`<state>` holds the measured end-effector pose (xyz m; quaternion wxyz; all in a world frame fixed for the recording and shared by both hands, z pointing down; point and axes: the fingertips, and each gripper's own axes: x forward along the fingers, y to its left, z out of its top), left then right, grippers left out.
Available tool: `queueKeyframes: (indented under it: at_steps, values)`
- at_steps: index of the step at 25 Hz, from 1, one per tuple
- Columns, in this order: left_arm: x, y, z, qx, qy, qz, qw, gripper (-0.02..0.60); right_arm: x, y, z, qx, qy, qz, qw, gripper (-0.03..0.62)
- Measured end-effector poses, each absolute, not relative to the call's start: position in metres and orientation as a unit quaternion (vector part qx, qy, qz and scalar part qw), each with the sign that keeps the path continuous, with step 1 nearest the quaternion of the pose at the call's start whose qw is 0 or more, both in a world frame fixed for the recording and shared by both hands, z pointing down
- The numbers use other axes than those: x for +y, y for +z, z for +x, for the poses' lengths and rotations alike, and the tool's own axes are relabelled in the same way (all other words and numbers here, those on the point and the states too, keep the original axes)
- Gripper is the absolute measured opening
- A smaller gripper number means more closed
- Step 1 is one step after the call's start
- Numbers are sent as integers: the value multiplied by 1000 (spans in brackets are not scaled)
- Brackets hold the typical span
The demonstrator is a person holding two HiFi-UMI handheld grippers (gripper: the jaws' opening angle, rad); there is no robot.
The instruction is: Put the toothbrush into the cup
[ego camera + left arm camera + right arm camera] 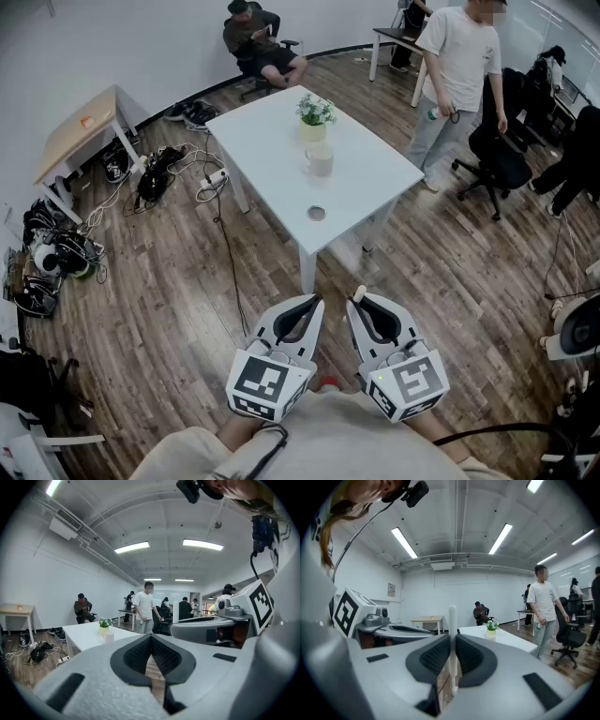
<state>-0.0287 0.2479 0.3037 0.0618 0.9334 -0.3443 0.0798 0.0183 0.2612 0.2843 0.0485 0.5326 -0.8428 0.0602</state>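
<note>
Our left gripper (315,302) hangs closed and empty over the floor (178,300). Just beside it, our right gripper (357,298) clamps the white toothbrush (452,630) upright. The cup (319,158) stands on the bench (272,155), well apart from both.

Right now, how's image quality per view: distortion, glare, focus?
Head view: mild wide-angle bending at edges, even light, white rectangular table sharp. Left gripper view: heavy fisheye, dark corners, ceiling strip lights blown out, left claw soft. Right gripper view: same fisheye; thin white toothbrush in the right claw blurred.
</note>
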Motion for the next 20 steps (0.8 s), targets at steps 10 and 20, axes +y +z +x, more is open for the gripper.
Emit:
queueKeyframes:
  at_steps: [10,20]
  values:
    - [251,303,-17,-347,82,932,58,3,264,286,26,-849,61,522,52,49]
    - [259,306,2,-363,82,926,59,3,274,293,57,-849,90,519,33,49]
